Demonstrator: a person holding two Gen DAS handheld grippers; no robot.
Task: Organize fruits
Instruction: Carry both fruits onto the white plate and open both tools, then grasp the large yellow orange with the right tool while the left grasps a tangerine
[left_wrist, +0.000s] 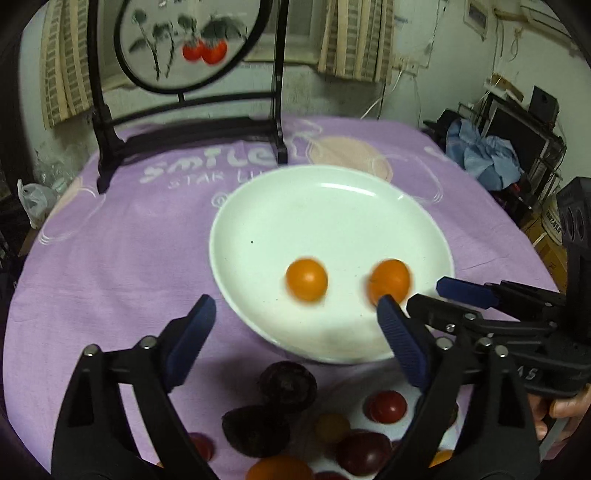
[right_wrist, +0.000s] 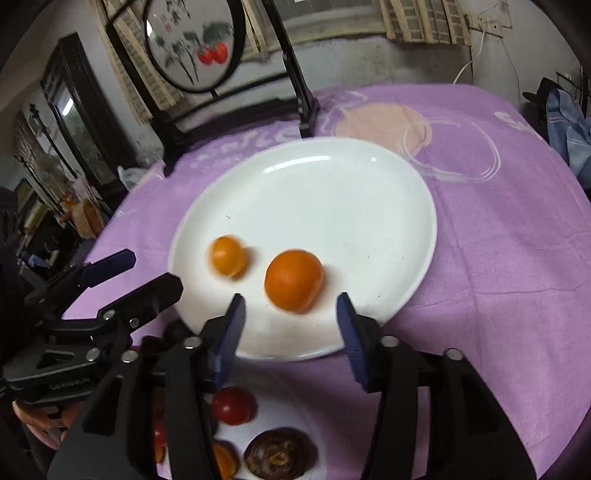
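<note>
Purple cloth (left_wrist: 129, 258) covered the table, and a white plate (left_wrist: 332, 206) sat on it toward the middle. Two orange fruits lay on the near half of the plate, apart from each other: the left orange fruit (left_wrist: 306, 280) and the right orange fruit (left_wrist: 389, 280), both slightly blurred. The left gripper (left_wrist: 295, 325) hung over the near rim with its blue pads spread wide and nothing between them. The right gripper (right_wrist: 291, 321) stood just beside it, parted about halfway, its pads flanking the near side of the right orange fruit without touching it. On the near side of the plate a group of loose fruit remained on the cloth, including a red tomato (right_wrist: 233, 405) and a dark round fruit (left_wrist: 287, 382). A black framed ornament (left_wrist: 184, 44) stood at the far edge.
</note>
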